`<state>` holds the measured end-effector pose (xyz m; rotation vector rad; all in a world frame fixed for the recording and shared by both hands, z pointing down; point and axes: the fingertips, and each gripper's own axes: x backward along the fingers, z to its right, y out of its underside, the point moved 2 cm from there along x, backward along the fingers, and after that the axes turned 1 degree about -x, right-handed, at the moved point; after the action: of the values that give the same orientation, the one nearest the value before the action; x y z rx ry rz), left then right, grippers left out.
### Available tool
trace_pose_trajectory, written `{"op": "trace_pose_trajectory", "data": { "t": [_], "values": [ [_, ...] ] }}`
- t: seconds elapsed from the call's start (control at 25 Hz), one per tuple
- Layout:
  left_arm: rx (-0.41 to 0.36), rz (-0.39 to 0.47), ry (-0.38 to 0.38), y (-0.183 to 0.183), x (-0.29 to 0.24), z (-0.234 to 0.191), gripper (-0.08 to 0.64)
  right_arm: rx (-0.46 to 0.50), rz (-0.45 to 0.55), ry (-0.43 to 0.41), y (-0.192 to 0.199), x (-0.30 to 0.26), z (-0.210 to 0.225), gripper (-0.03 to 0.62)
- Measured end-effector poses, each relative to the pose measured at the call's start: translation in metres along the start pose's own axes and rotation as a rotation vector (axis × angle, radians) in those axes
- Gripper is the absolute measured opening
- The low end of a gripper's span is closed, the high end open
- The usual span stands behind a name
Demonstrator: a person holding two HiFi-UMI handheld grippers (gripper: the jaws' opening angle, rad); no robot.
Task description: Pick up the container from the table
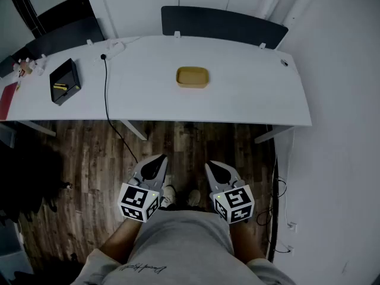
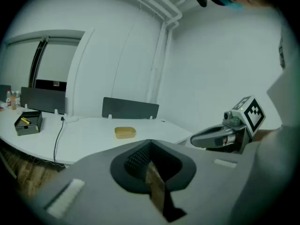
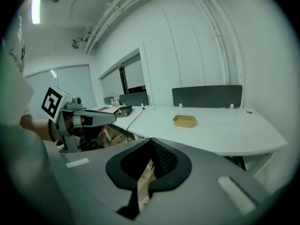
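Note:
A shallow tan container (image 1: pixel 192 76) sits on the white table (image 1: pixel 249 100), a little right of its middle; it also shows small and far off as the container (image 2: pixel 125 132) in the left gripper view and the container (image 3: pixel 184 121) in the right gripper view. My left gripper (image 1: pixel 160 161) and right gripper (image 1: pixel 209 167) hang side by side over the wooden floor, close to my body and well short of the table's front edge. Both are shut with nothing between the jaws. Each gripper view shows the other gripper off to its side.
A black box (image 1: pixel 64 82) lies at the table's left, with a black cable (image 1: pixel 107 94) running off the front edge to the floor. A dark screen panel (image 1: pixel 219 25) stands behind the table. A white wall (image 1: pixel 344 129) runs along the right. More cables (image 1: pixel 278 189) lie by it.

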<state>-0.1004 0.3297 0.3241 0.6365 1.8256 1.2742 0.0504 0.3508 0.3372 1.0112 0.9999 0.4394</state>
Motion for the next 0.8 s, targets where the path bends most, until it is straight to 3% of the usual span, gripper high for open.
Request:
{"op": "trace_pose_trajectory", "data": {
  "t": [0.8],
  "values": [
    [-0.005,-0.031,0.049,0.002,0.003,-0.028,0.0,-0.03,0.037,0.037,-0.014,-0.02,-0.014,0.015]
  ]
}}
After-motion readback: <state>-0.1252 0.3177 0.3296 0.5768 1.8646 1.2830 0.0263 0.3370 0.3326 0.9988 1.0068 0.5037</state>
